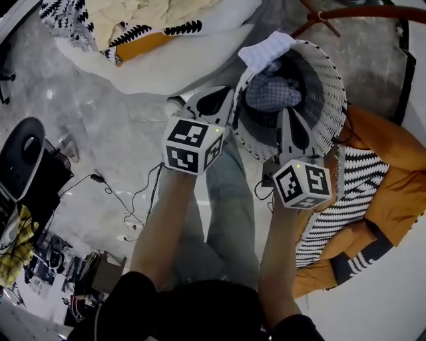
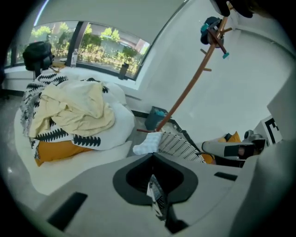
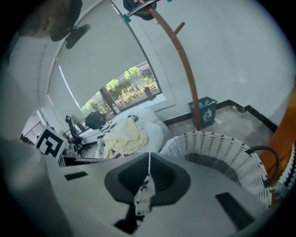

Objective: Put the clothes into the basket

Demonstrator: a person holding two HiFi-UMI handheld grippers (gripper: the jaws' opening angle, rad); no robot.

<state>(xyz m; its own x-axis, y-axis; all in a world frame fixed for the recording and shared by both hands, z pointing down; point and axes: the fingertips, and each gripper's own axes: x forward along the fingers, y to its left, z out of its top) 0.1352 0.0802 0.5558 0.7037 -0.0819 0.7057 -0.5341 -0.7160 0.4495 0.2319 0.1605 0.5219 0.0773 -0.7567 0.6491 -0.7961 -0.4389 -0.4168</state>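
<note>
Jaws on my left gripper (image 2: 152, 159) and right gripper (image 3: 148, 157) are closed, nothing visibly clamped, above the basket (image 1: 331, 100) near rim. Grey-blue garment (image 1: 269, 93) lies inside; white cloth (image 1: 265, 50) drapes the far rim. Outstanding: cream garment (image 1: 133, 16) on the white cushion (image 1: 166, 70), well apart across open floor (image 1: 100, 100). Coat stand (image 1: 359, 12) crowds the basket's far side.

A white-and-black woven basket (image 1: 331, 110) sits open-topped, holding a crumpled grey checked garment (image 1: 269, 93); 1 white cloth (image 1: 266, 50) drapes over its rim.
</note>
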